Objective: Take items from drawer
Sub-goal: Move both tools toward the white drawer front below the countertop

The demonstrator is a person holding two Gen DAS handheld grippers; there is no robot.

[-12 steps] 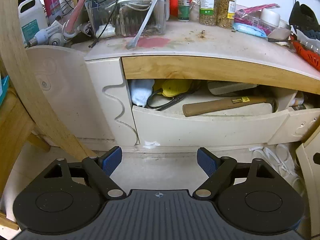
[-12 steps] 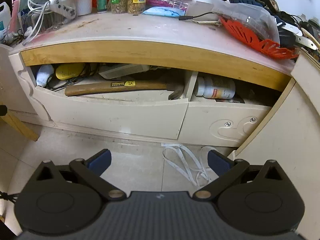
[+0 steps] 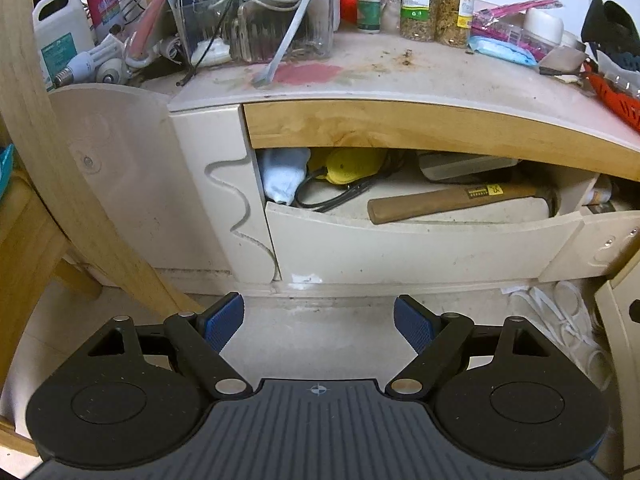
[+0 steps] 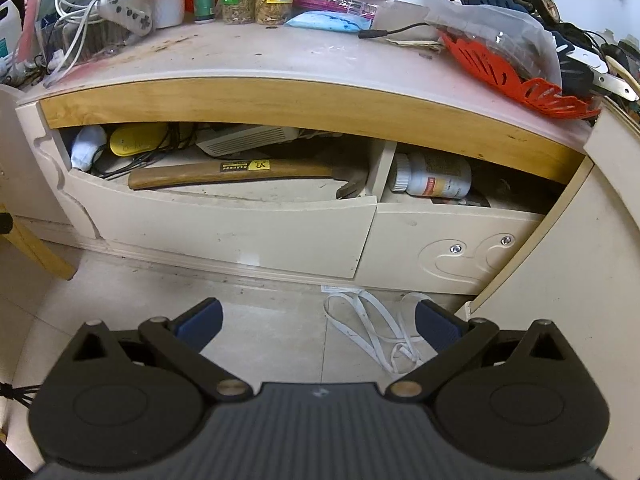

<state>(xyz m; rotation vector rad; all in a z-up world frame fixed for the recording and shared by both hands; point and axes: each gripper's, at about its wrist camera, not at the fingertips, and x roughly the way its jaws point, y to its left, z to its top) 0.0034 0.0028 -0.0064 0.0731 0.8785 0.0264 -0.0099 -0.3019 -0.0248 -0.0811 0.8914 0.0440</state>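
Note:
The cream drawer (image 3: 400, 248) (image 4: 224, 228) stands pulled open under the wooden-edged cabinet top. Inside lie a wooden-handled hammer (image 3: 452, 200) (image 4: 236, 172), a yellow object (image 3: 352, 166) (image 4: 136, 140), a white cloth (image 3: 284, 176) (image 4: 86, 146), black cables (image 3: 336, 196) and a grey flat box (image 4: 248, 140). A white bottle (image 4: 434, 176) lies in the right compartment. My left gripper (image 3: 319, 322) is open and empty, low in front of the drawer. My right gripper (image 4: 318, 320) is open and empty, above the floor before the drawer.
The cabinet top (image 3: 400, 76) is crowded with jars (image 3: 436, 4), cables, bottles and an orange plastic piece (image 4: 516, 76). A wooden chair leg (image 3: 60, 184) stands at left. A white cord (image 4: 372, 332) lies on the tiled floor. A cream panel (image 4: 580, 300) stands at right.
Both grippers have shifted only slightly; the drawer looks a touch nearer in both views. Nothing was taken hold of.

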